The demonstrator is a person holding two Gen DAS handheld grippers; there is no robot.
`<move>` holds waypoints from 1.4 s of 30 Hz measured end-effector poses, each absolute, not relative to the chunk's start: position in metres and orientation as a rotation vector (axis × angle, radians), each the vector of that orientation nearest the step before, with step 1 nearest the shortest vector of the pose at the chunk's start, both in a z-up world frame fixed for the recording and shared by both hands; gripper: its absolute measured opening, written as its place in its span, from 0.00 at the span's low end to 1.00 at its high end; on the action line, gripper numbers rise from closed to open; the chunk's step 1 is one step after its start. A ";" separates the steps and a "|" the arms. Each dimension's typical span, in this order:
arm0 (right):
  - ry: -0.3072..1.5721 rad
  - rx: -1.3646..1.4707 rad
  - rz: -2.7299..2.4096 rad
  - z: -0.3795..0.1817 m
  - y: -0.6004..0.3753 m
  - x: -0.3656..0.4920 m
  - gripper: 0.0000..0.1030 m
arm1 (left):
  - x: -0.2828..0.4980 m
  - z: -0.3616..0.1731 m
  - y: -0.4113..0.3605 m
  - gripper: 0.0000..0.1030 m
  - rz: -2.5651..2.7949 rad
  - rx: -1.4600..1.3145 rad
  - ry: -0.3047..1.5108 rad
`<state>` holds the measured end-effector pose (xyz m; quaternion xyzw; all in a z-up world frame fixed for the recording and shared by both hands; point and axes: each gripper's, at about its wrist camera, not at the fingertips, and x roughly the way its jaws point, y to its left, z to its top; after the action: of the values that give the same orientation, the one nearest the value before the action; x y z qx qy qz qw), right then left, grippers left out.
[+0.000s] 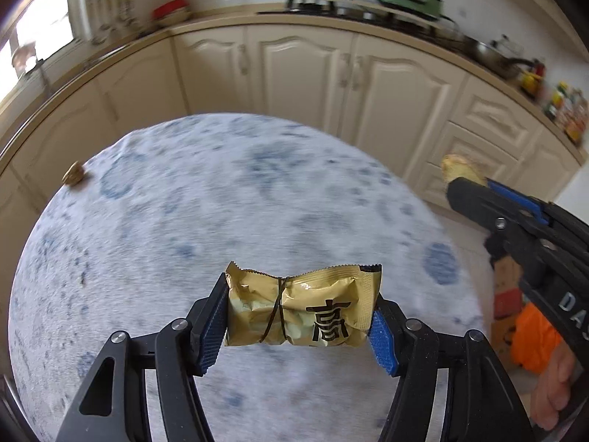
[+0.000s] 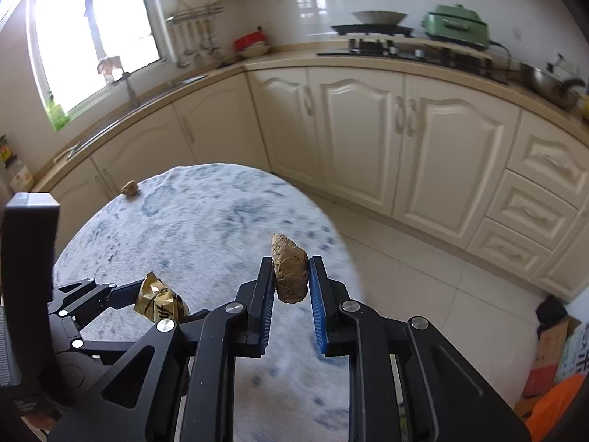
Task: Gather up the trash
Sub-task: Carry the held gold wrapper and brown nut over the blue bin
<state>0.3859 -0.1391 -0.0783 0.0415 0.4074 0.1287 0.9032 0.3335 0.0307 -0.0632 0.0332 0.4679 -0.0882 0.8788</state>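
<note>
My left gripper (image 1: pixel 298 316) is shut on a crumpled gold snack wrapper (image 1: pixel 300 309) with dark printed characters, held above the round table (image 1: pixel 221 199) with its blue-flecked white cloth. From the right wrist view the same gold wrapper (image 2: pixel 160 298) shows in the left gripper (image 2: pixel 162 304) at lower left. My right gripper (image 2: pixel 291 276) is shut on a brown crumpled lump of trash (image 2: pixel 289 272), lifted over the table's right side. That right gripper (image 1: pixel 467 180) also shows at the right of the left wrist view, with the yellowish-brown lump (image 1: pixel 458 167) at its tip. A small brown scrap (image 1: pixel 73 174) (image 2: pixel 130 188) lies at the table's far left edge.
Cream kitchen cabinets (image 2: pixel 368 140) curve behind the table under a counter with a stove, pans and a green cooker (image 2: pixel 456 25). Tiled floor (image 2: pixel 423 265) lies right of the table. Cardboard boxes and an orange bag (image 2: pixel 552 397) sit at lower right. A dark upright device (image 2: pixel 29 287) stands at left.
</note>
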 end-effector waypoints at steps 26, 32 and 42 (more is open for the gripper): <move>0.886 0.358 -0.294 -0.127 -0.356 0.240 0.18 | 0.268 -0.080 -0.199 0.60 -0.611 0.431 1.035; 0.932 0.436 -0.383 -0.150 -0.391 0.210 0.18 | 0.280 -0.107 -0.243 0.60 -0.634 0.514 1.064; 1.019 0.528 -0.496 -0.188 -0.421 0.174 0.18 | 0.301 -0.175 -0.319 0.60 -0.682 0.642 1.168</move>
<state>0.1737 -0.4213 -0.1881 0.2471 0.4771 -0.2321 0.8108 0.3007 -0.3187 -0.1749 0.2920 0.5311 -0.3099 0.7325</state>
